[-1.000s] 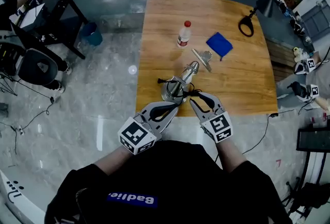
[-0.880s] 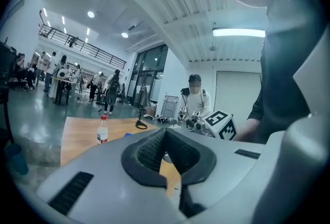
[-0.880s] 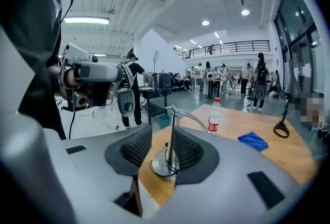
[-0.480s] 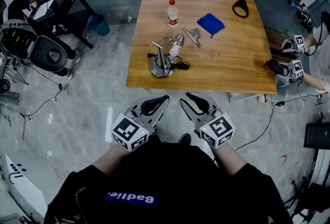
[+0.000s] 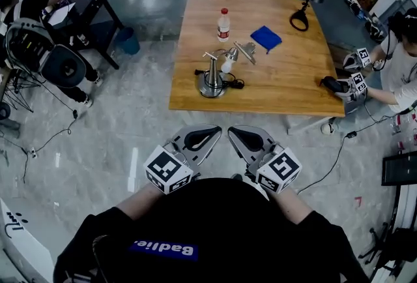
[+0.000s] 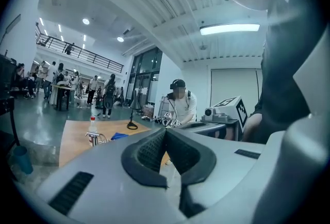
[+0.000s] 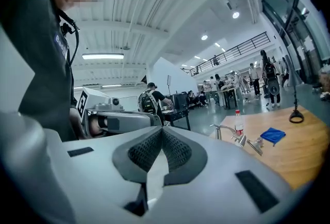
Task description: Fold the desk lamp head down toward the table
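Note:
The silver desk lamp (image 5: 214,77) stands on the wooden table (image 5: 293,86) near its front left corner, its arm bent over and its head (image 5: 229,57) low beside the cone base. It also shows small and far off as the lamp (image 6: 95,138) in the left gripper view and the lamp (image 7: 230,133) in the right gripper view. Both grippers hang over the floor close to my body, well short of the table. My left gripper (image 5: 217,130) is shut and empty. My right gripper (image 5: 230,130) is shut and empty too, its tip almost meeting the left one.
On the table lie a red-capped bottle (image 5: 223,24), a blue cloth (image 5: 266,38), a metal clip (image 5: 246,50) and a black ring-shaped stand (image 5: 300,15). Another person with grippers (image 5: 352,79) works at the table's right edge. Chairs (image 5: 58,63) and a blue bin (image 5: 128,41) stand at the left.
Both grippers came off the lamp and drew back toward my body as I stepped away from the table. The right jaws went from open to shut.

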Motion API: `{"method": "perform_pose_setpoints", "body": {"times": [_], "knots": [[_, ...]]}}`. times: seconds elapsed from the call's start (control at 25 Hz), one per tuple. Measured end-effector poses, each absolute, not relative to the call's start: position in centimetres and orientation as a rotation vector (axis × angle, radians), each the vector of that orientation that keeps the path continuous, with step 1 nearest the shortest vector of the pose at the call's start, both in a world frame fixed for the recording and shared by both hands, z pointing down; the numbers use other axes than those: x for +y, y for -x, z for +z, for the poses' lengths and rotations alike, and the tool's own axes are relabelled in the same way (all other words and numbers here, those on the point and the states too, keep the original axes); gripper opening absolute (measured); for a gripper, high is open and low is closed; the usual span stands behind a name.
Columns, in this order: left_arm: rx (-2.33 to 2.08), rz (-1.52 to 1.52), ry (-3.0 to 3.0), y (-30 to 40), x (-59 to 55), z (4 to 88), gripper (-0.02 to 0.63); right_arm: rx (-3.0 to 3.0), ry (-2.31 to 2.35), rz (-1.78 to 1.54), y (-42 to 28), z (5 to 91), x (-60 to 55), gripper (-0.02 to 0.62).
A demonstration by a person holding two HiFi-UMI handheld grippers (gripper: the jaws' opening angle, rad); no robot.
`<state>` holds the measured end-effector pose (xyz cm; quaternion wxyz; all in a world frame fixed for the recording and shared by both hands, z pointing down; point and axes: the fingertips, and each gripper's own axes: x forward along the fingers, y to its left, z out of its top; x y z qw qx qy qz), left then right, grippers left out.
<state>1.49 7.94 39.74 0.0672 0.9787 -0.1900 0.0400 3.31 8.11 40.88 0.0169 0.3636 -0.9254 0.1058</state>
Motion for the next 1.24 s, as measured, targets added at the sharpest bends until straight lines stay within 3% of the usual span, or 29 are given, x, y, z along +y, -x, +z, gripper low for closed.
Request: {"method": "perform_pose_setpoints", "body": {"times": [0.4, 1.24], "knots": [[-0.523, 0.108, -2.957, 1.3, 8.2, 39.8, 0.009, -2.848, -1.177, 0.264, -0.2, 39.6, 8.2, 0.005], [-0.507, 0.094, -2.945, 1.4, 8.7, 40.4, 0.009, -2.801, -1.224, 0.302, -0.7, 40.8, 8.5, 0.005]]}}
